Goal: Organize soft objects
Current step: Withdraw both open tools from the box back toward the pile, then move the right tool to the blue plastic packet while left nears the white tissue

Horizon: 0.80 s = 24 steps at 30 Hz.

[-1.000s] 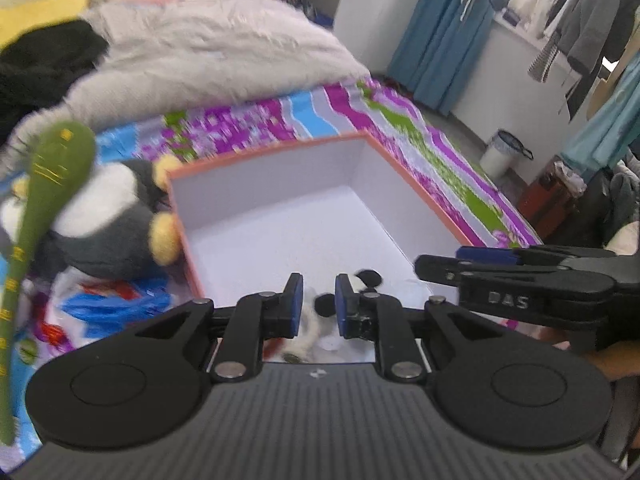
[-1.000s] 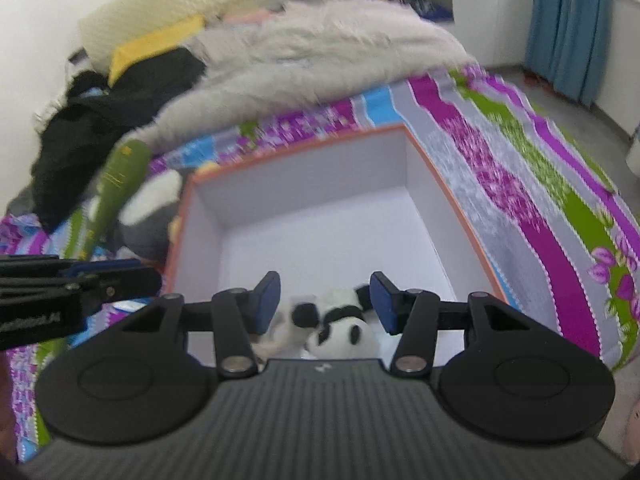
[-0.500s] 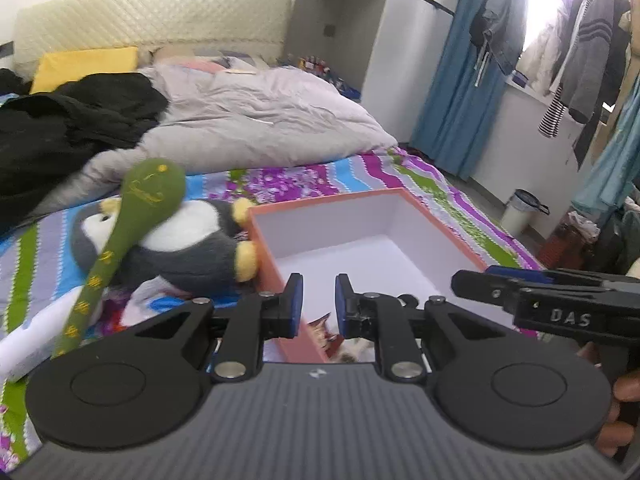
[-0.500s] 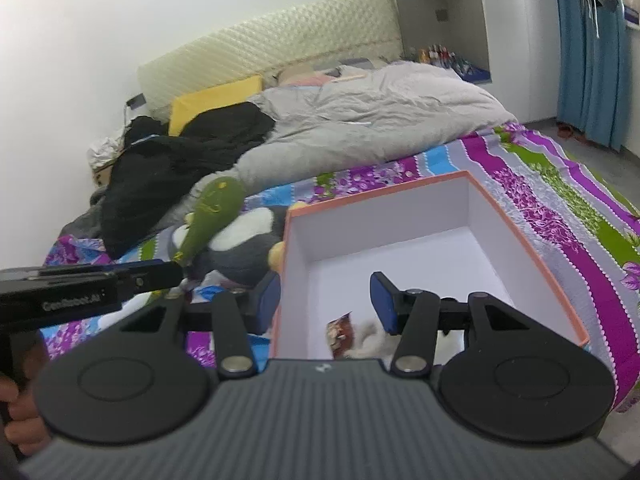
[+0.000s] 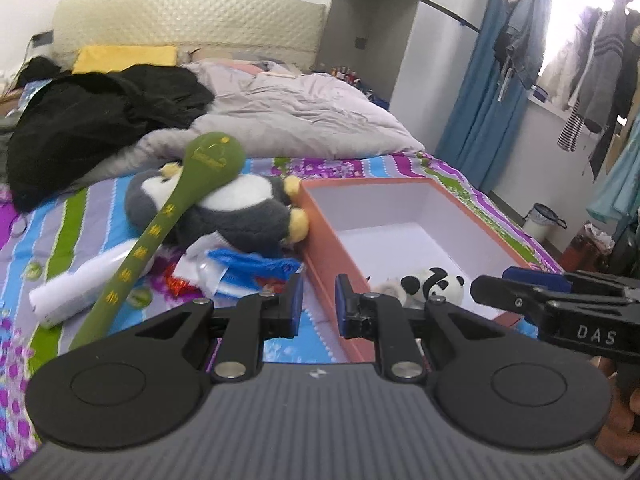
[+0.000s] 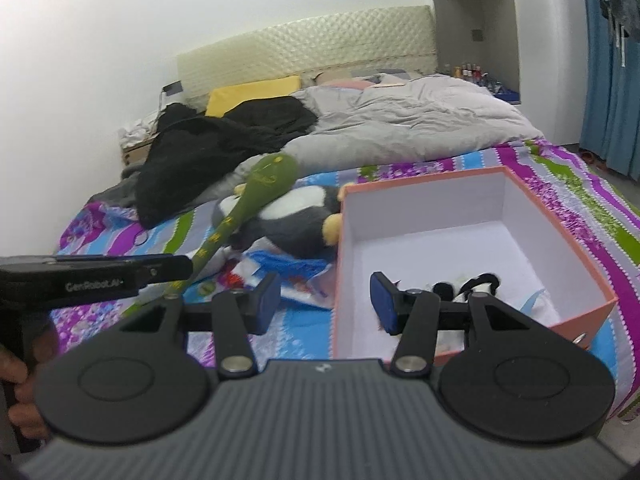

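An orange box (image 5: 320, 236) (image 6: 560, 216) with a white inside lies on the striped bedspread. A small panda plush (image 5: 434, 286) (image 6: 478, 284) rests in its near corner. Left of the box lies a grey and white penguin plush (image 5: 240, 208) (image 6: 296, 220), with a long green plush club (image 5: 180, 200) (image 6: 260, 188) leaning over it. My left gripper (image 5: 318, 304) hovers over the box's near left corner, its jaws a narrow gap apart with nothing between them. My right gripper (image 6: 326, 300) stands open and empty, straddling the box's left wall.
A blue and white plastic bag (image 5: 248, 272) (image 6: 292, 272) and a white roll (image 5: 80, 284) lie in front of the penguin. A grey duvet (image 5: 304, 120), black clothes (image 5: 100, 116) and a yellow pillow (image 5: 124, 58) fill the bed's far half. A bin (image 5: 540, 220) stands on the floor at right.
Both grippers have drawn back and to the left from over the box. The panda stays in the box's near corner. The penguin and green club have come further into view.
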Each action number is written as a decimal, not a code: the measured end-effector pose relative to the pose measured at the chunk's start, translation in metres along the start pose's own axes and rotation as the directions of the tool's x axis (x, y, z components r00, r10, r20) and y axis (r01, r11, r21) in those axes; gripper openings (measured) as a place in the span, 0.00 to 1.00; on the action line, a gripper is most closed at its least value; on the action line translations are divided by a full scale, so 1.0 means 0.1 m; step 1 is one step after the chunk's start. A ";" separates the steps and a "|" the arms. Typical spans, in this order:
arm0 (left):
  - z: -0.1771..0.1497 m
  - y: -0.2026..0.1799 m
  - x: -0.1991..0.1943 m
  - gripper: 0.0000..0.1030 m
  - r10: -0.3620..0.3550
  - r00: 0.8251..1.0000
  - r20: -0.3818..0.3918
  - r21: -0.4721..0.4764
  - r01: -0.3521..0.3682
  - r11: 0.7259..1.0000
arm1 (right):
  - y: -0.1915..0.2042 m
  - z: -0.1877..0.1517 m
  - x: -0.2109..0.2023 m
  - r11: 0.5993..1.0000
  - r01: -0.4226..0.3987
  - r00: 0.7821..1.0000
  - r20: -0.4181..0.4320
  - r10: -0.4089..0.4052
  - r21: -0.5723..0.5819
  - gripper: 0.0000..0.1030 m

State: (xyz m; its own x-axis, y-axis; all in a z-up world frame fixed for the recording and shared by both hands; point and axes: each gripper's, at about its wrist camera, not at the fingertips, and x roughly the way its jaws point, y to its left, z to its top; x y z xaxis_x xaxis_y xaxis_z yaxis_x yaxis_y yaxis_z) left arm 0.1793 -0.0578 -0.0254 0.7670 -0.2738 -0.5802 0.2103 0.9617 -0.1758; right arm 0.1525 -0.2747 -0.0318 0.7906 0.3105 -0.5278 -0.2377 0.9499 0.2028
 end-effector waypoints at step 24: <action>-0.94 0.77 -0.07 0.42 0.120 0.985 -0.127 -0.158 -0.139 0.978 | 0.70 -0.50 0.43 0.988 -0.056 0.991 -0.125 0.038 -0.145 0.51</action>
State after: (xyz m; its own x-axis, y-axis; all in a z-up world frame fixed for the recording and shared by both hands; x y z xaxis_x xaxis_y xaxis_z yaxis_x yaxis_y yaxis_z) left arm 0.1336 0.0171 -0.1095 0.7036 -0.1563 -0.6932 0.0033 0.9762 -0.2168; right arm 0.1417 -0.1934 -0.0822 0.7046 0.3479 -0.6185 -0.3609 0.9261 0.1098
